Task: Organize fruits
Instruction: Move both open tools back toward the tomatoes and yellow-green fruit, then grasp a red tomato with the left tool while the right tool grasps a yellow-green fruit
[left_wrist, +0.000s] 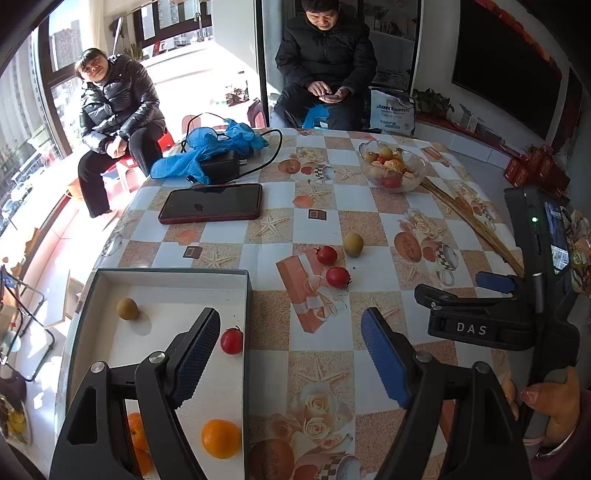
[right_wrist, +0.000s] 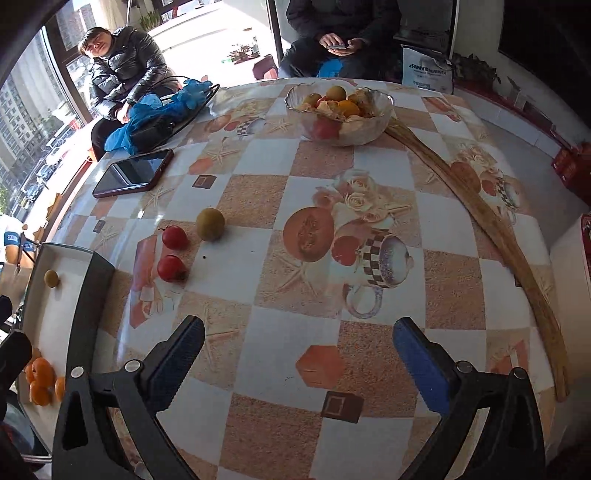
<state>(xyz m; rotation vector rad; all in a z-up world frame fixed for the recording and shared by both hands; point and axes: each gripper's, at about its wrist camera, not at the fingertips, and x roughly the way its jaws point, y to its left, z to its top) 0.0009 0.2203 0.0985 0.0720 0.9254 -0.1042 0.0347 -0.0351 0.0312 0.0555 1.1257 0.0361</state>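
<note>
**Both my grippers empty above the fruit table**

I hold a gripper in each hand over a table (right_wrist: 258, 206) covered with a checkered, fruit-printed cloth. My left gripper (left_wrist: 290, 343) hangs with its jaws well apart and nothing between them; one finger is over the white tray, the other over the cloth. My right gripper (right_wrist: 299, 354) is spread wide and also empty, above bare tablecloth. In the left wrist view its black body shows at the right edge, with my hand (left_wrist: 554, 410) wrapped around the handle.

The white tray (left_wrist: 170, 275) sits at the table's left edge. Inside it lie a small brownish-green fruit (left_wrist: 127, 308) near the far corner, a red tomato (left_wrist: 231, 340) against the right wall, and an orange (left_wrist: 220, 438) near me, with more orange partly hidden behind my left finger.

Loose on the cloth, right of the tray, are two red tomatoes (right_wrist: 174, 237) (right_wrist: 171, 268) close together, with a green-brown fruit (right_wrist: 210, 223) just beside them.

Farther back stands a glass bowl (right_wrist: 376, 122) heaped with mixed fruit. A dark tablet (right_wrist: 133, 172) and blue gloves (left_wrist: 218, 142) lie at the far left. Two people in dark jackets sit beyond the table.
</note>
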